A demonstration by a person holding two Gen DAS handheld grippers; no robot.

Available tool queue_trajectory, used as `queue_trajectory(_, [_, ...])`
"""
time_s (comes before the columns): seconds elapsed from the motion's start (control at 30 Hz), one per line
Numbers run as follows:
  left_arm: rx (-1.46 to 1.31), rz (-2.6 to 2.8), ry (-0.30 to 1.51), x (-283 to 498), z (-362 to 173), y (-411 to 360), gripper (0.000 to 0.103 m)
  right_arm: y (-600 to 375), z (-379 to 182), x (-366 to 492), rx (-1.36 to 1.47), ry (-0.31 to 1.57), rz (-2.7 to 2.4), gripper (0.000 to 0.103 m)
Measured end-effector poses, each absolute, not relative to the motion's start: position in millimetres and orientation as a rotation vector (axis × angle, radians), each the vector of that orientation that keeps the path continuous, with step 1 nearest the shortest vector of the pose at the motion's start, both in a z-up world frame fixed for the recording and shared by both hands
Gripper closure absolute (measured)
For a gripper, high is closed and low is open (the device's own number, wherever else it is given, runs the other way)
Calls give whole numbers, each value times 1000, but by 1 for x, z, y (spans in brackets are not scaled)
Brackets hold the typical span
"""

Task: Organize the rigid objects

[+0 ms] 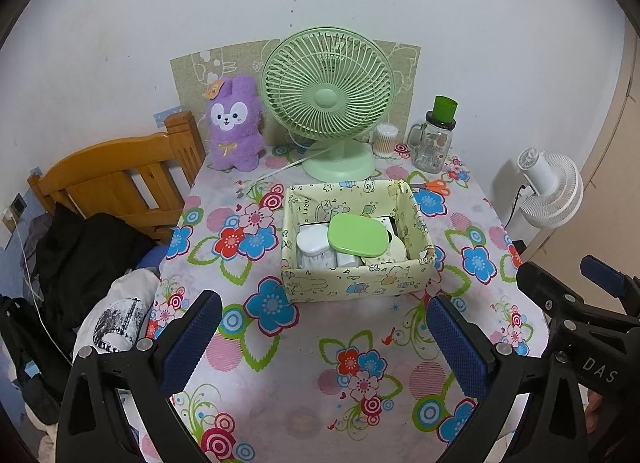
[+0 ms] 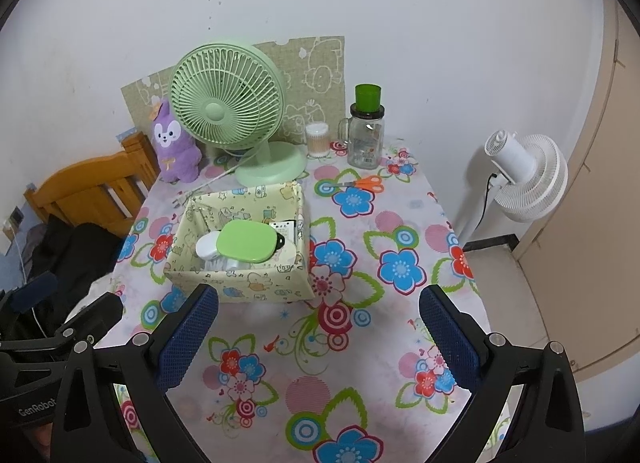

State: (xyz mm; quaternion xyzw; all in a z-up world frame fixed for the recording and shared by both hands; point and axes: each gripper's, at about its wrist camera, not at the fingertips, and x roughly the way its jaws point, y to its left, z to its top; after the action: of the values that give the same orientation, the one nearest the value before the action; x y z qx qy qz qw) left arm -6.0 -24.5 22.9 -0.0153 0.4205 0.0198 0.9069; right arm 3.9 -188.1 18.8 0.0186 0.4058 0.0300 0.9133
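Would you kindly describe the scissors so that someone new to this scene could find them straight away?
Start at the green desk fan at the back of the flowered table. To its right stands a glass jar with a green cap; just in front of that jar, lying flat beside the yellow box, are the scissors. Their orange handles are the only orange thing on the table.

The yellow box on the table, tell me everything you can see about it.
The box is a pale yellow, open-topped rectangular bin, seemingly card or fabric-covered, printed with small cartoon animals and stars inside and out. It sits flat and upright on the flowered tablecloth, in front of the green fan, with orange scissors just past its far right corner. Inside lie a green lidded case on top, a white container beside it, and other items partly hidden. Neither gripper touches it.
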Motion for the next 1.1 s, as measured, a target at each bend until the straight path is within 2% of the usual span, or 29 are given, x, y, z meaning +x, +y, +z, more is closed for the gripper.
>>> queue_trajectory(1.1, [-32,54,866,-11,24,-23,0,-188,19,-1,39,831,67,1])
